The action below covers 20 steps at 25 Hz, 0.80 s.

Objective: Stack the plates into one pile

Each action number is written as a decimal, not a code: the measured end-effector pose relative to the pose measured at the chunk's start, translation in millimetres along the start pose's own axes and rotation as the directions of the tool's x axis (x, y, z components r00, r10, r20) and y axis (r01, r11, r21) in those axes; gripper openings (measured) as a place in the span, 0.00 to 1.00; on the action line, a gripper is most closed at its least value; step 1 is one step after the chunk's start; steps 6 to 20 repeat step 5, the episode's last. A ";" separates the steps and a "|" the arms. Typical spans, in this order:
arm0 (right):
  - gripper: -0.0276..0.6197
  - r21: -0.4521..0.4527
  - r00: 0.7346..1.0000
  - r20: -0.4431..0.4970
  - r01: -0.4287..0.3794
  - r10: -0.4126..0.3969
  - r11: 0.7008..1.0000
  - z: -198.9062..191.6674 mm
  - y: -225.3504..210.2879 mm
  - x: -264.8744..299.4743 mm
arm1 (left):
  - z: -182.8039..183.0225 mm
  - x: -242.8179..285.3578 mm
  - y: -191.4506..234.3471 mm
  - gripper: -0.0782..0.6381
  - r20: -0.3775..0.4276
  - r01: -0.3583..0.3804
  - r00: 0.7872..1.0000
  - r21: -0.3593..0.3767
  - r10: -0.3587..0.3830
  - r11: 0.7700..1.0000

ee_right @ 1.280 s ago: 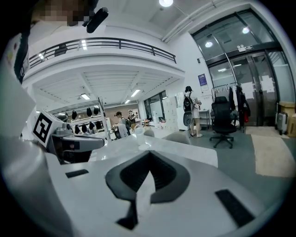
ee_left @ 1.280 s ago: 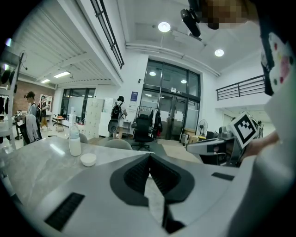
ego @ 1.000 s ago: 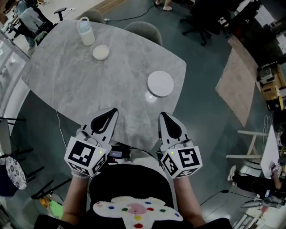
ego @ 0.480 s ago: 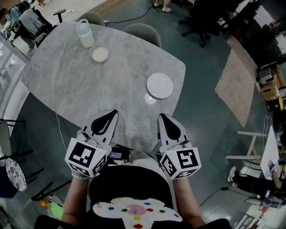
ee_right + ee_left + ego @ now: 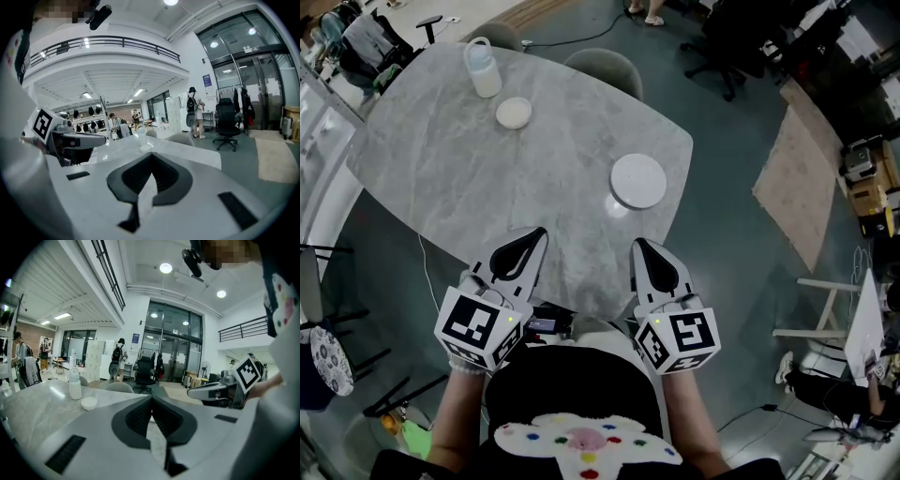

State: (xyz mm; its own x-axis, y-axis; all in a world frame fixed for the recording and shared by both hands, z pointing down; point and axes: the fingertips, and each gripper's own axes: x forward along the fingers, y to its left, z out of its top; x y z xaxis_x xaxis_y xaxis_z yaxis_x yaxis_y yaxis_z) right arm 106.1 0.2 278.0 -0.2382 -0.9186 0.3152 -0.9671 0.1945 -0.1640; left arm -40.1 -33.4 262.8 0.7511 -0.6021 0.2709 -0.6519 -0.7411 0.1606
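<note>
A large white plate lies near the right edge of the grey marble table. A smaller white plate sits at the far left; it also shows as a small white dish in the left gripper view. My left gripper is shut and empty over the table's near edge. My right gripper is shut and empty beside it, a short way in front of the large plate. In both gripper views the jaws meet with nothing between them.
A translucent jug with a handle stands beyond the small plate, seen as a bottle in the left gripper view. Two grey chairs stand at the table's far side. An office chair and people stand further off.
</note>
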 end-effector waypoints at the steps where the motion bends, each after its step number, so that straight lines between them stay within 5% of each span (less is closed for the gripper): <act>1: 0.05 -0.003 1.000 -0.001 0.000 0.000 1.000 0.4 0.0 0.2 | -0.4 0.1 0.2 0.12 -0.001 -0.001 1.000 -0.001 0.001 1.000; 20: 0.05 -0.013 1.000 -0.005 -0.002 0.002 1.000 0.7 -1.5 1.1 | -0.5 2.0 -0.4 0.12 -0.003 -0.003 1.000 -0.002 0.003 1.000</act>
